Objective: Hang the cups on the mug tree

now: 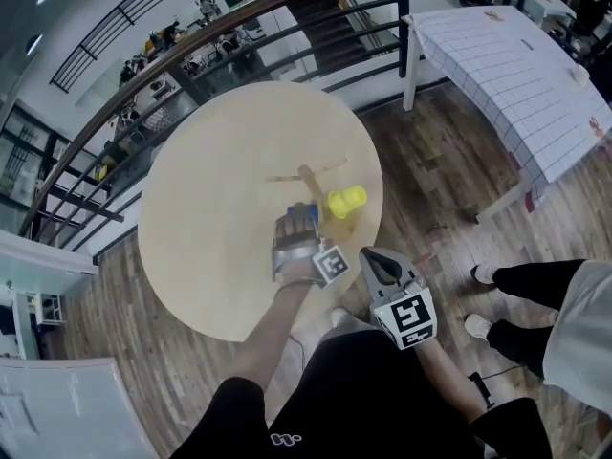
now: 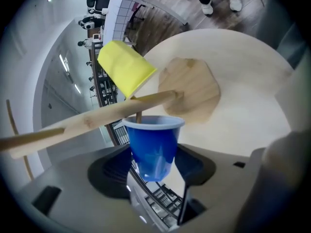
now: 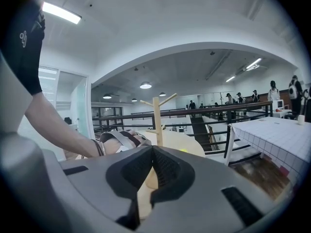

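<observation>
A wooden mug tree [image 1: 308, 175] stands near the right edge of the round pale table [image 1: 220, 161]. A yellow cup [image 1: 346, 202] hangs on one of its branches. My left gripper [image 1: 298, 223] is at the tree's near side, shut on a blue cup [image 1: 306, 210]. In the left gripper view the blue cup [image 2: 153, 144] sits between the jaws with its rim up against the trunk [image 2: 97, 115], and a thin peg [image 2: 138, 116] reaches into its mouth. The yellow cup [image 2: 124, 72] hangs just beyond. My right gripper [image 1: 371, 256] is shut and empty, off the table's near edge.
A white gridded table [image 1: 516, 75] stands at the back right on the wooden floor. A curved dark railing [image 1: 191, 41] runs behind the round table. A person's legs and shoes [image 1: 535, 295] are at the right.
</observation>
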Motion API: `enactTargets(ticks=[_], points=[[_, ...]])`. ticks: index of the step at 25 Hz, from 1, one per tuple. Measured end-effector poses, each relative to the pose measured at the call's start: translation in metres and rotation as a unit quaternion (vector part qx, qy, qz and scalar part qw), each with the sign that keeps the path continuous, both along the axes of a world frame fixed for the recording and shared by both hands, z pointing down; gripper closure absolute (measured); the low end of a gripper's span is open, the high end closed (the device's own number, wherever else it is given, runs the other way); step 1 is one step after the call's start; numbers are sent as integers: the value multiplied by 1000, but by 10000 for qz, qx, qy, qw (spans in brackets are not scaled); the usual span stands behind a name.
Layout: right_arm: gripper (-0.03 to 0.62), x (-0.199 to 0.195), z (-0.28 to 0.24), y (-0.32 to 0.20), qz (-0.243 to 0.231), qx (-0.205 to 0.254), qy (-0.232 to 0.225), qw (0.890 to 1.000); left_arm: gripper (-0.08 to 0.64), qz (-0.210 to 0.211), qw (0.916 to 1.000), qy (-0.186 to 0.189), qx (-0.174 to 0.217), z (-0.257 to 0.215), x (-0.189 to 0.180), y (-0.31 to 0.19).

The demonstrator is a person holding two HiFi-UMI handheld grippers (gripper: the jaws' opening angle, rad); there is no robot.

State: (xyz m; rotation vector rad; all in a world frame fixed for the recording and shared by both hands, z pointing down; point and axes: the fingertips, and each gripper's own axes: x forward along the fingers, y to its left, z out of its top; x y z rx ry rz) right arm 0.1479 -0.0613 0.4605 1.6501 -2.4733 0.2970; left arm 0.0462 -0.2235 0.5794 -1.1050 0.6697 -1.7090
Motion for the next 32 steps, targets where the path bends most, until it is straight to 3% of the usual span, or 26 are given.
enactTargets(ticks=[7, 11, 14, 16, 17, 18, 19, 21, 23, 26, 28, 29, 30, 32], points=[[583, -4, 7, -1, -65, -96, 45, 9999, 254, -40, 9990, 388, -212, 4, 1, 6], [583, -6, 6, -4, -123, -78, 37, 9999, 227, -13, 9941, 1087, -55, -18, 0, 8], [583, -7, 6, -5, -174, -87, -48, 9998, 227, -224, 9727, 2231, -599, -26, -5, 31], [583, -7, 5, -8, -193, -72, -106, 9997, 227, -334, 9534, 2973, -391, -48, -17, 40], [583, -7, 4, -10, -197, -59, -135, 9997, 231, -428, 9380, 3431, -230, -59, -23, 45], [583, -7, 3, -12, -194, -38, -178, 9996, 258, -576, 9167, 3952, -95, -69, -30, 51], [583, -7, 2, -15, -187, -10, -238, 9995, 297, -783, 8885, 4521, -24, -78, -38, 56], [583, -9, -1, -19, -181, 51, -360, 9992, 350, -1280, 8182, 5605, -26, -89, -54, 67], [583, -13, -4, -23, -217, 98, -383, 9990, 453, -1717, 7511, 6375, -1, -97, -70, 77], [583, -23, -4, -27, -360, 125, -293, 9988, 534, -2094, 6611, 7205, -47, -105, -88, 92], [583, -29, -3, -30, -453, 118, -301, 9985, 548, -2143, 6041, 7672, -231, -104, -93, 101], [583, -32, -3, -31, -481, 107, -317, 9983, 548, -2125, 5845, 7824, -322, -104, -94, 105], [583, -34, -3, -32, -495, 96, -325, 9982, 548, -2101, 5736, 7908, -382, -103, -95, 109], [583, -39, -4, -34, -504, 89, -327, 9982, 548, -2083, 5653, 7971, -406, -103, -97, 116]])
